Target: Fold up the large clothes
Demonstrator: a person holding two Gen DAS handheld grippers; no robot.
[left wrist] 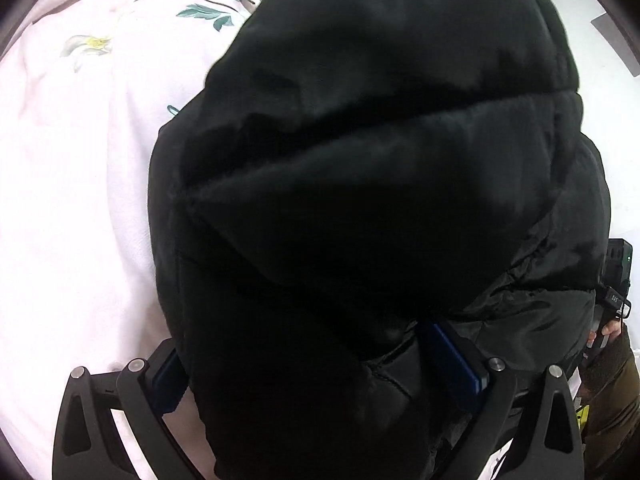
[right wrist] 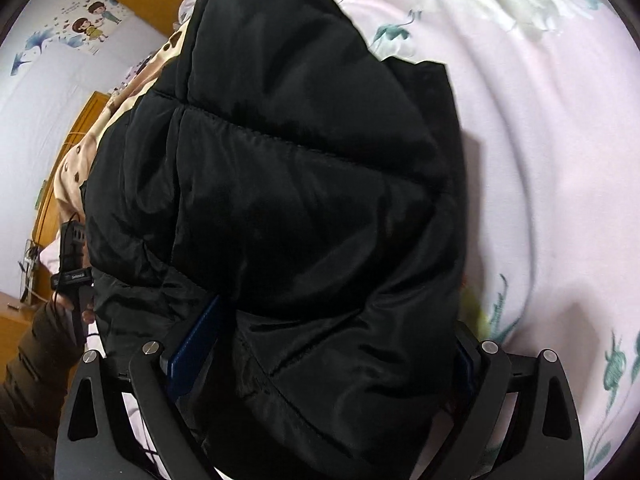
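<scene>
A black puffer jacket point(left wrist: 380, 160) fills most of the left wrist view and lies bunched on a pink floral bed sheet point(left wrist: 72, 168). My left gripper point(left wrist: 324, 368) has thick jacket fabric packed between its blue pads point(left wrist: 456, 360). In the right wrist view the same jacket point(right wrist: 300, 200) fills the middle, and my right gripper point(right wrist: 320, 356) likewise has a thick fold of it between its blue pads point(right wrist: 196, 344). The fingertips of both are buried in the fabric. Each gripper shows at the edge of the other's view, held by a hand.
The pink sheet point(right wrist: 540, 160) with white flowers spreads to the right. A beige patterned garment point(right wrist: 88, 152) lies behind the jacket at left. A wooden headboard point(right wrist: 64, 148) and a wall with cartoon stickers point(right wrist: 88, 20) stand beyond.
</scene>
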